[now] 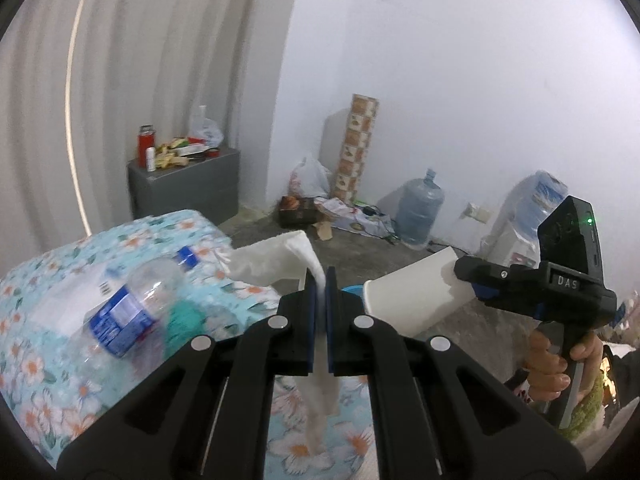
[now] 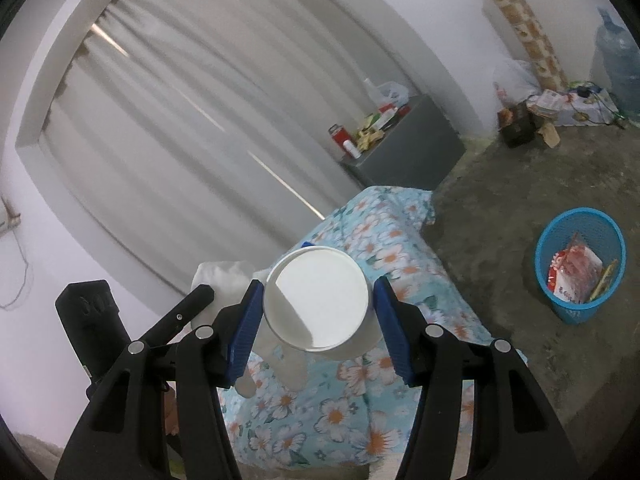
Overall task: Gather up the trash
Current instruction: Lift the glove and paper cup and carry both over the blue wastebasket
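Note:
My left gripper (image 1: 320, 280) is shut on a white tissue (image 1: 276, 260) that hangs above the floral-covered table (image 1: 48, 380). The tissue also shows in the right wrist view (image 2: 224, 280), beside the left gripper (image 2: 200, 294). My right gripper (image 2: 318, 300) is shut on a white paper cup (image 2: 316, 300), its bottom facing the camera; the cup also shows in the left wrist view (image 1: 412, 292), held by the right gripper (image 1: 472, 276). A clear plastic bottle (image 1: 132, 308) with a blue label lies on the table at left. A blue trash basket (image 2: 580, 264) with wrappers stands on the floor at right.
A grey cabinet (image 1: 188, 184) with a red flask and clutter stands by the curtain. Bags, a cardboard box, a patterned roll (image 1: 356, 148) and a big water jug (image 1: 420, 208) line the far wall. The floor (image 2: 500, 200) is bare concrete.

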Action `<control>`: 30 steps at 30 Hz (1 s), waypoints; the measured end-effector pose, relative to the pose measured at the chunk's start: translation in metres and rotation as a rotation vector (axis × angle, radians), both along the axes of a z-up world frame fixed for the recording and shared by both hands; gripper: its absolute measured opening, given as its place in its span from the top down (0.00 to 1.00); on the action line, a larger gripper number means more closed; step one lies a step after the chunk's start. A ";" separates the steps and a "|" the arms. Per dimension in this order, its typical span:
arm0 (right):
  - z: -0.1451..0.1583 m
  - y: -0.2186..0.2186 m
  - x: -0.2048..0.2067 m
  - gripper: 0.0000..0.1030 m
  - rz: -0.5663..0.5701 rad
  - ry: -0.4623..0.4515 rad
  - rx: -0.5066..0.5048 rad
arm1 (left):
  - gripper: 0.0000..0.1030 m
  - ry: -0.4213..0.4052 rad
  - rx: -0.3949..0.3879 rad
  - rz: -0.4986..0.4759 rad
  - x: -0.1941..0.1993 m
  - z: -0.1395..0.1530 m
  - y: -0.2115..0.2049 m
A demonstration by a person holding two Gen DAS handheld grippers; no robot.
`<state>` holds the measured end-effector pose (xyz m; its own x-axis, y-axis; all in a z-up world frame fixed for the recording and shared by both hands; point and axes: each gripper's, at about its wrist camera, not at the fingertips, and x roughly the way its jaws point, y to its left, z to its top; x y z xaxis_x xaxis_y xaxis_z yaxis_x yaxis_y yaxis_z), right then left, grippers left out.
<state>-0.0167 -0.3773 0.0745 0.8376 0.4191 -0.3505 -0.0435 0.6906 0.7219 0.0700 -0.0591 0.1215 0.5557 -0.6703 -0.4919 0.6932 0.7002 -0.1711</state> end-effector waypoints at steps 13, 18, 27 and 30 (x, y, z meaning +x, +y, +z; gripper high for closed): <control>-0.020 -0.060 -0.015 0.47 -0.173 0.036 0.014 | 0.98 0.029 0.057 -0.134 0.022 -0.011 -0.092; -0.029 -0.095 -0.019 0.47 -0.298 0.072 -0.022 | 0.98 0.085 0.081 -0.197 0.040 -0.024 -0.140; -0.077 -0.162 -0.013 0.47 -0.498 0.194 -0.009 | 0.98 0.206 0.191 -0.253 0.090 -0.081 -0.253; -0.104 -0.177 -0.009 0.47 -0.533 0.254 0.007 | 0.98 0.278 0.247 -0.265 0.112 -0.115 -0.290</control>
